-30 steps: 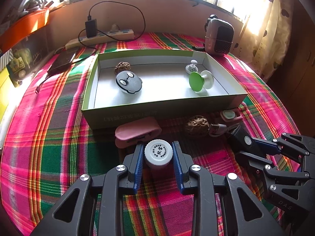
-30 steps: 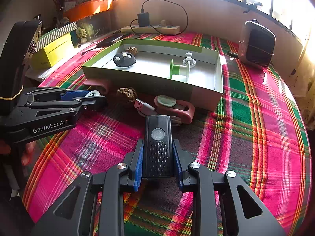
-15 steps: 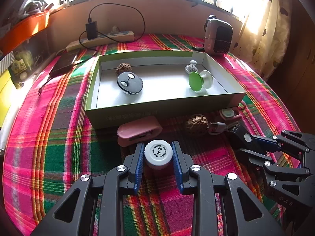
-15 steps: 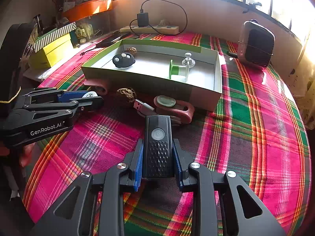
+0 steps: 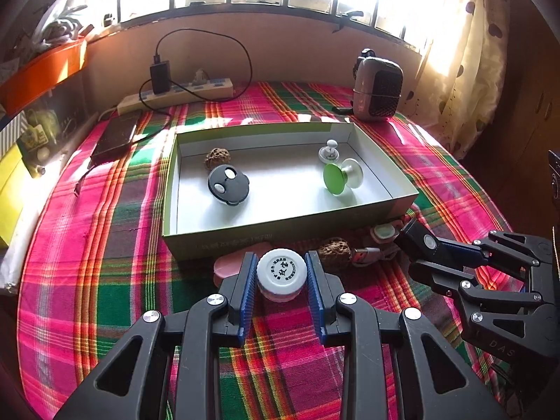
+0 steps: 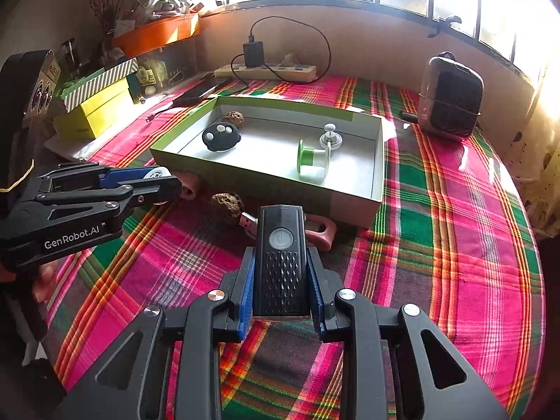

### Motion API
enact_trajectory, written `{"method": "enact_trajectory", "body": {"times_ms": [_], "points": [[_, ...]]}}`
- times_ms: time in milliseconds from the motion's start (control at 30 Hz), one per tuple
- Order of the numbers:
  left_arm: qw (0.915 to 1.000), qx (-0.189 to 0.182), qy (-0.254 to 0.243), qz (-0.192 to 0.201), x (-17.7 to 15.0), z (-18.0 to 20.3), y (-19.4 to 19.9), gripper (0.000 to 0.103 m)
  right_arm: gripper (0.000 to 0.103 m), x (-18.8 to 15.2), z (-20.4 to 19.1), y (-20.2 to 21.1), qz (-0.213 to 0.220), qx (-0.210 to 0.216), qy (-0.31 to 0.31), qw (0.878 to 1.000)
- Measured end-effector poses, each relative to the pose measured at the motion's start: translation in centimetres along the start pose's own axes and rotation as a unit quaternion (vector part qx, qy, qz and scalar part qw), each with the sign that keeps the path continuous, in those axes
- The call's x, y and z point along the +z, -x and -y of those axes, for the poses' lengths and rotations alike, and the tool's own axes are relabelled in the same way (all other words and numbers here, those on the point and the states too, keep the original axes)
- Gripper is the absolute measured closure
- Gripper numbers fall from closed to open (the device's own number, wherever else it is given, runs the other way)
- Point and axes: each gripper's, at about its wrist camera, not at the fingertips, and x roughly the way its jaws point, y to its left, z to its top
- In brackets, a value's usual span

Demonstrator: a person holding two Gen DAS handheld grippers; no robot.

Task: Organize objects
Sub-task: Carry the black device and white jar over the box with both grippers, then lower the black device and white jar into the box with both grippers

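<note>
**Two grippers, each holding one thing, in front of the box**

Closest to us, our left gripper [image 5: 281, 281] is closed on a small round jar with a white lid [image 5: 282, 271]. The blue pads [image 5: 247, 288] press on both sides of it. Black letters go around the lid.

Our right gripper [image 6: 280, 285] is closed on a black flashlight [image 6: 281, 259]. It sticks out forward past the fingertips, and its round gray button faces up.

Both grippers are over the bright plaid cloth [image 6: 437, 245].

Just past the left gripper's tips lies a pink case [image 5: 231, 266], partly hidden behind the jar. A little to the right of it sits a brown bumpy walnut [image 5: 335, 249], and next to that a USB plug [image 5: 364, 254] and a pink thing with a pale green top [image 5: 384, 232]. These all lie just beside the near wall of the box.

Farther ahead is the open green cardboard box [image 5: 224, 239]. Inside it, on the left, we see a black round remote with two white buttons [image 5: 228, 184] and behind it another walnut [image 5: 217, 157]. On the right inside are a green and white spool [image 5: 340, 176] on its side and a small white knob [image 5: 329, 151] behind it.

Far away, by the wall, there is a power strip [image 5: 182, 94] with a black charger [image 5: 160, 77] plugged in, and a dark phone [image 5: 115, 136] lies to the left of the box. To the far right stands a small heater [image 5: 376, 89].
</note>
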Motion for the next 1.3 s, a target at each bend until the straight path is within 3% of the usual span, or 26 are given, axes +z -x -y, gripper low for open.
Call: {"method": "enact_trajectory", "body": {"times_ms": [600, 1300], "points": [[1.0, -0.004, 0.003, 0.004, 4.7, -0.7, -2.8, 0.077, 0.075, 5.7, 3.3, -1.6, 0.015, -0.049, -0.048, 0.998], [0.9997, 0.015, 0.005, -0.019, 8.5, -1.6, -8.9, 0.077, 0.075, 10.8, 6.1, -8.3, -0.023, -0.078, -0.064, 0.995]]}}
